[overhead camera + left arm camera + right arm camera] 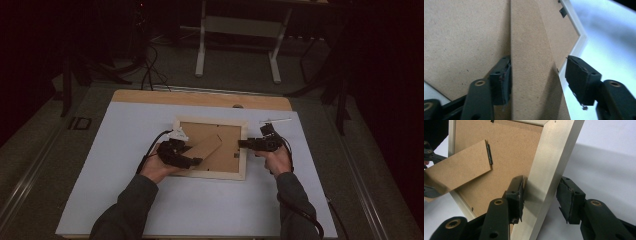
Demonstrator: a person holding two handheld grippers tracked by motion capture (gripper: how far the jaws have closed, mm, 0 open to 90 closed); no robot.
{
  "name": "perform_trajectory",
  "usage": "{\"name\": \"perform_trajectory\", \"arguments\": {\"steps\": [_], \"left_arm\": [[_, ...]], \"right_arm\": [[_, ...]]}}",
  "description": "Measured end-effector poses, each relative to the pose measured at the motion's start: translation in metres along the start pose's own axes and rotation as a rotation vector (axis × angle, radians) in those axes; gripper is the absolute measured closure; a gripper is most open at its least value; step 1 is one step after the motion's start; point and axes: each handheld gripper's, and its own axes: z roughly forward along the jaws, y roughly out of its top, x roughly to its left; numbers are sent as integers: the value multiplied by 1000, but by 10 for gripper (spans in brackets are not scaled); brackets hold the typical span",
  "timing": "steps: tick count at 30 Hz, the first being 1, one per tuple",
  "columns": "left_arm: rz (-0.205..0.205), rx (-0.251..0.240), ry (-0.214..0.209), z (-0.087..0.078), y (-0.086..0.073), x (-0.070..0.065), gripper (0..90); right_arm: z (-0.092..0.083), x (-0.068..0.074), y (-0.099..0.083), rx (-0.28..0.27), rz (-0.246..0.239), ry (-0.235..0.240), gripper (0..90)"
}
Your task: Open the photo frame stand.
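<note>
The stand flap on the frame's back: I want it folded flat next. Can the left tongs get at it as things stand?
Probably yes: the left tongs already straddle the stand flap, one pad touching its edge, the other apart, and nothing lies between.

1. Both forearms wear dark grey long sleeves [131,205] reaching the wrists.
2. The left hand-held gripper [196,161] is black, with a white part on top and a black cable trailing off.
3. The right hand-held gripper [240,144] is black too, cable running along the sleeve.
4. Each jaw is matt black, with brass-coloured pivot bushings and worn, frayed pads [520,195].
</note>
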Motion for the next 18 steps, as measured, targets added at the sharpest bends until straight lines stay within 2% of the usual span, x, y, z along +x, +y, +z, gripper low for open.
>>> {"name": "perform_trajectory", "arguments": {"steps": [1,4,7,18], "left_arm": [[-16,8,-20,0,0,2,426],[-21,36,18,0,2,1,514],[-41,41,10,-3,5,2,580],[-18,62,32,-4,7,-1,639]], "right_arm": [[0,0,0,-1,-3,-2,570],[0,1,0,-7,-3,-2,572],[-1,2,-2,-20,-7,-3,574],[-7,8,-2,-57,-22,-19,591]]}}
